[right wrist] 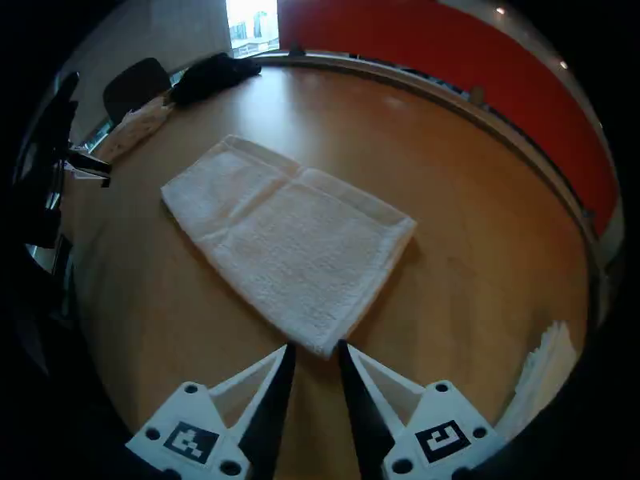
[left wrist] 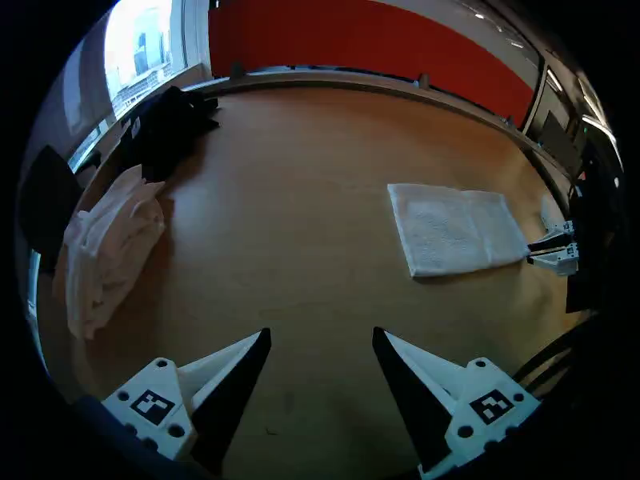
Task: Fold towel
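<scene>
A white towel [right wrist: 292, 240] lies folded flat on the wooden table [right wrist: 448, 192]. My right gripper [right wrist: 314, 350] sits at the towel's near corner, which pokes into the narrow gap between the fingers; I see no firm pinch on the cloth. In the left gripper view the same towel [left wrist: 452, 228] is off to the right, with the right gripper [left wrist: 552, 248] at its far corner. My left gripper [left wrist: 320, 336] hovers wide open over bare table, well away from the towel, holding nothing.
A heap of white towels [left wrist: 108, 248] lies at the table's left edge, with a black cloth [left wrist: 168, 120] beyond it and a dark chair [left wrist: 44, 200] beside it. Another white stack [right wrist: 548, 368] sits near my right gripper. A red wall [left wrist: 360, 36] runs behind the table.
</scene>
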